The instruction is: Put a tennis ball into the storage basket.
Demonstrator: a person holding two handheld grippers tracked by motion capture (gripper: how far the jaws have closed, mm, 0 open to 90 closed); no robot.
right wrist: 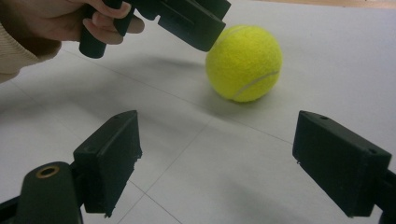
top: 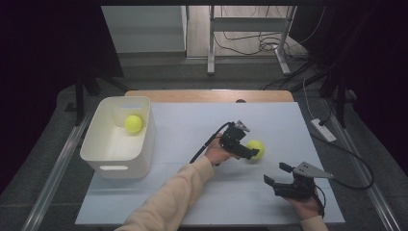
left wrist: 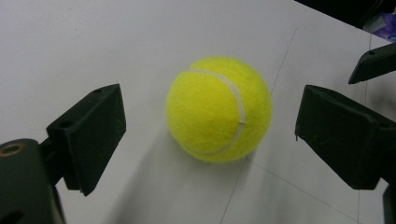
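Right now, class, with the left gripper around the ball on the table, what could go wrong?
1. The left gripper is open, its jaws clear of the ball; an uneven close could roll it away.
2. The right gripper waits close by and could be bumped.
3. The bin is far; a loose grip may drop it.

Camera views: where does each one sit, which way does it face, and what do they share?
High view: above the table's near edge, facing forward and down; both forearms, left gripper, right gripper, bin.
Left gripper view: rides that gripper, facing tennis ball between its open jaws.
Right gripper view: low, facing across the table; left hand.
Shared: the ball.
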